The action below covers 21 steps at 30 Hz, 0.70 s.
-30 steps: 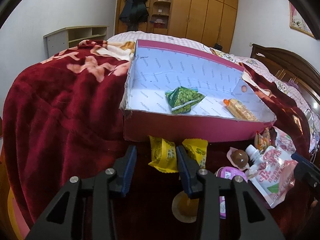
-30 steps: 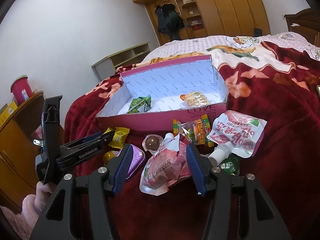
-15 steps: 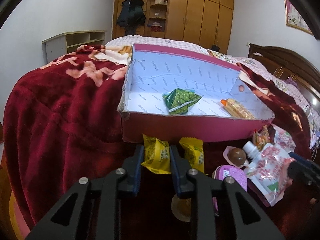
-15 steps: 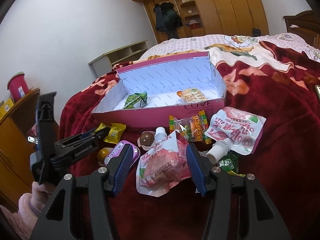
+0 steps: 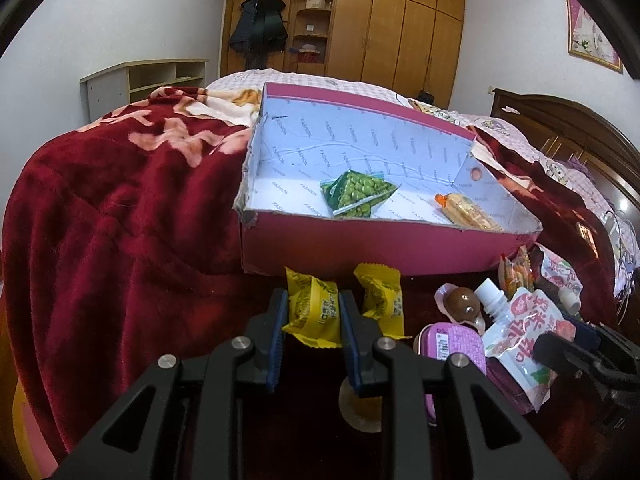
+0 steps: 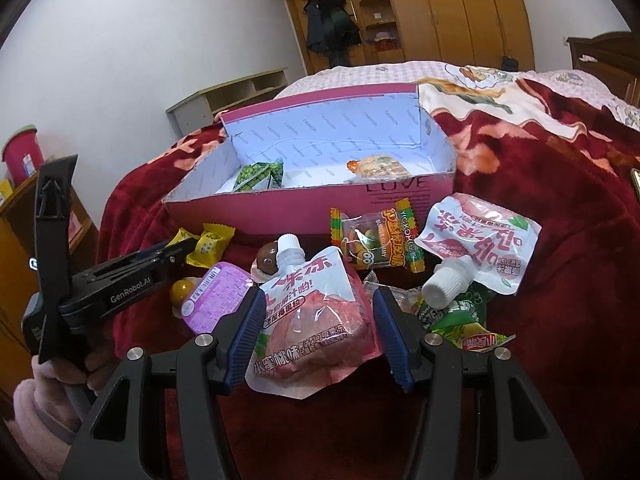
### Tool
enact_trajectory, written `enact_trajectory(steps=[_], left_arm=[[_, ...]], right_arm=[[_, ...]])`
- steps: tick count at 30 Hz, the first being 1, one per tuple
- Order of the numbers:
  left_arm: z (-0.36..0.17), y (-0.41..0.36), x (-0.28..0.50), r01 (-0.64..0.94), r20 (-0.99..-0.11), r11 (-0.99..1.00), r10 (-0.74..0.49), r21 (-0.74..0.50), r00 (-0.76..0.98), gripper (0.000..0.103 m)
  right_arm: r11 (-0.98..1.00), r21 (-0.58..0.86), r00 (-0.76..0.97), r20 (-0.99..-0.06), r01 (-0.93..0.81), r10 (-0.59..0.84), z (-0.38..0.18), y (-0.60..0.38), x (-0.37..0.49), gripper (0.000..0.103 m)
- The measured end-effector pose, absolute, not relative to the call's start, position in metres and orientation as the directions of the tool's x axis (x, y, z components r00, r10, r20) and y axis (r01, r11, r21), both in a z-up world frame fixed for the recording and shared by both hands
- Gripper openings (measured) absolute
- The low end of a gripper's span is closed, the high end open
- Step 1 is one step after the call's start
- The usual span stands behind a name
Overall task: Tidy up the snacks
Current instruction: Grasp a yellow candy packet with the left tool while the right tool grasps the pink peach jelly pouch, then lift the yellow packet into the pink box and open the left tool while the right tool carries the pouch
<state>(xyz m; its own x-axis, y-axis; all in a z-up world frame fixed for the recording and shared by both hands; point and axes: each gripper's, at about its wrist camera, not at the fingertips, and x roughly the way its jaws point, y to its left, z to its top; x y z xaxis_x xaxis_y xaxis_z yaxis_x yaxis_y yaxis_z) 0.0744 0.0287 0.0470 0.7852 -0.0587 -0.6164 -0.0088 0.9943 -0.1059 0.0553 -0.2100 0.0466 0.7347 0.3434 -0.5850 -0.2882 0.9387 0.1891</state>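
Note:
A pink box (image 5: pixel 360 248) with a white inside stands on the red blanket; it also shows in the right wrist view (image 6: pixel 304 212). In it lie a green pea packet (image 5: pixel 358 192) and an orange cracker pack (image 5: pixel 466 212). My left gripper (image 5: pixel 312 312) is shut on a yellow snack packet (image 5: pixel 310 308) just before the box; a second yellow packet (image 5: pixel 380 296) lies beside it. My right gripper (image 6: pixel 316 328) is open, its jaws on either side of a pink jelly pouch (image 6: pixel 312 320) without pressing it.
Loose snacks lie before the box: a purple cup (image 6: pixel 218 296), a chocolate ball (image 6: pixel 268 258), a gummy bag (image 6: pixel 376 240), a second pouch (image 6: pixel 480 244), green wrappers (image 6: pixel 460 316). A wardrobe (image 5: pixel 380 28) and a shelf (image 5: pixel 148 80) stand behind the bed.
My left gripper moved forward and closed on the left yellow packet. My right gripper moved closer around the pink pouch and stayed open.

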Motion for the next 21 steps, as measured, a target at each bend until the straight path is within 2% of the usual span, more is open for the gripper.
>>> enact_trajectory(steps=[6, 12, 18, 21], left_arm=[[0.047, 0.029, 0.075, -0.01, -0.617, 0.994, -0.061, -0.111, 0.784, 0.027], [0.046, 0.03, 0.075, -0.01, -0.617, 0.993, -0.062, -0.114, 0.784, 0.027], [0.046, 0.031, 0.074, -0.009, -0.617, 0.993, -0.066, -0.119, 0.784, 0.027], [0.047, 0.031, 0.074, -0.008, -0.616, 0.993, -0.068, -0.12, 0.785, 0.026]], right_arm=[[0.937, 0.165, 0.733, -0.586, -0.308, 0.345, 0.047, -0.206, 0.051, 0.063], [0.922, 0.116, 0.719, -0.594, -0.368, 0.362, 0.045, -0.193, 0.043, 0.076], [0.919, 0.027, 0.712, -0.623, -0.394, 0.324, 0.035, -0.174, 0.041, 0.077], [0.923, 0.043, 0.716, -0.618, -0.382, 0.325, 0.035, -0.176, 0.043, 0.075]])
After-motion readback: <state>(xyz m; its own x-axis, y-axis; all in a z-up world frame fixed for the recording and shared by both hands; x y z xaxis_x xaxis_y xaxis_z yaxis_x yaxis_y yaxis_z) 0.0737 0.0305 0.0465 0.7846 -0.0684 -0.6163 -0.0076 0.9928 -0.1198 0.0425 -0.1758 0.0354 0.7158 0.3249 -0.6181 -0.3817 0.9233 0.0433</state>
